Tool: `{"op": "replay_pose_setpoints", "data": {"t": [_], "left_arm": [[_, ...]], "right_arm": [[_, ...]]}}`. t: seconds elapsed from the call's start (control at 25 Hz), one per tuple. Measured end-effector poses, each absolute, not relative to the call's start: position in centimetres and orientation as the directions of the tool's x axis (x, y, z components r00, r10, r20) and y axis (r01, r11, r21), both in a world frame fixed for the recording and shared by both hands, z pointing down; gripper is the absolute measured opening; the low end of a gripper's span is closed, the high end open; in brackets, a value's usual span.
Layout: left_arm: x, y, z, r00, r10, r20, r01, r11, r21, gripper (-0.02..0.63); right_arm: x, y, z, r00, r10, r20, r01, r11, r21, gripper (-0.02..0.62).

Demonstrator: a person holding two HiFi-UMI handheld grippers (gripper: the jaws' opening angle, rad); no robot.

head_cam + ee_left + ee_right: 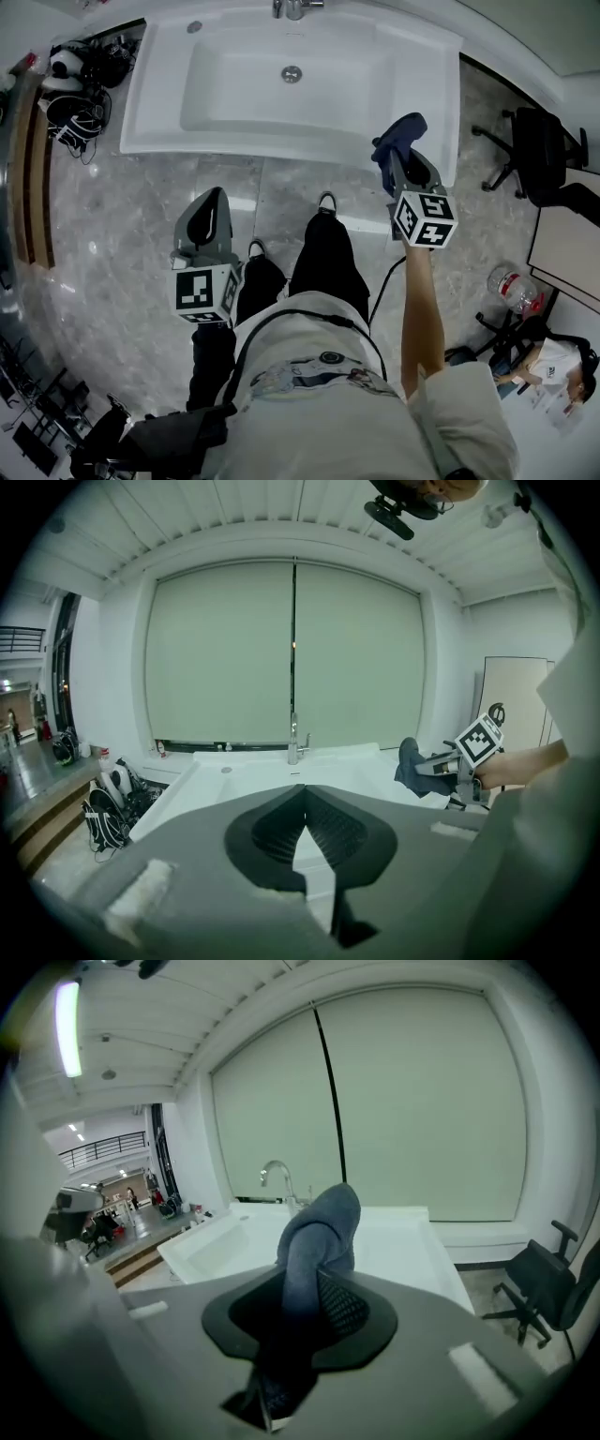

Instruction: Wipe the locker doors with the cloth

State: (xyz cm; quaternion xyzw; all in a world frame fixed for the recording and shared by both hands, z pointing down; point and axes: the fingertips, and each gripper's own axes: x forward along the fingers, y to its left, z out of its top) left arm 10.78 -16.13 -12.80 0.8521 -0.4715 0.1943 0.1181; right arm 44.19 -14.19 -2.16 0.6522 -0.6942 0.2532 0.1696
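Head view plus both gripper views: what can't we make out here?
locker doors: none recognisable in any view; only the sink and pale panels behind it show.
cloth: lower end hidden inside the right gripper, that view.
faucet: cut by the head view's top edge.
bottle: label too small, head view.

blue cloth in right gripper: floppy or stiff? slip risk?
Probably soft but thick: the cloth stands bunched above the right gripper rather than drooping. Likely light, since a pinch at one end holds it up. The ribbed pads make slipping seem unlikely.
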Motion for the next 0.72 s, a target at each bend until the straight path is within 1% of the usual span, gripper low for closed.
{"op": "replay_pose_setpoints", "data": {"t": [0.2, 0.36, 0.48, 0.6, 0.72], "left_arm": [[3.8, -13.1, -13.6, 0.500, -0.771, 0.394, -0.843, -0.538, 0.016, 0.002], [-3.3, -10.2, -15.1, 0.488, -0.792, 0.367, -0.845, -0.534, -0.030, 0.002], [-8.2, -9.0, -16.5, 0.478, -0.806, 0.348, -0.851, -0.524, -0.045, 0.002], [-11.4, -8.3, -17.0, 0.454, -0.823, 0.342, -0.867, -0.496, -0.042, 0.002], [-13.2, -7.4, -16.7, 0.424, -0.828, 0.368, -0.885, -0.465, -0.025, 0.002]], "right_arm": [[33.9, -11.7, -7.5, -0.119, -0.878, 0.463, -0.990, 0.069, -0.123, 0.086], [25.2, -9.4, -11.0, -0.139, -0.910, 0.390, -0.987, 0.094, -0.132, 0.086], [18.8, -9.1, -13.6, -0.178, -0.925, 0.335, -0.982, 0.144, -0.125, 0.086], [14.6, -9.0, -15.6, -0.217, -0.932, 0.291, -0.974, 0.189, -0.122, 0.086], [12.2, -8.5, -16.7, -0.265, -0.926, 0.267, -0.964, 0.243, -0.111, 0.086]]}}
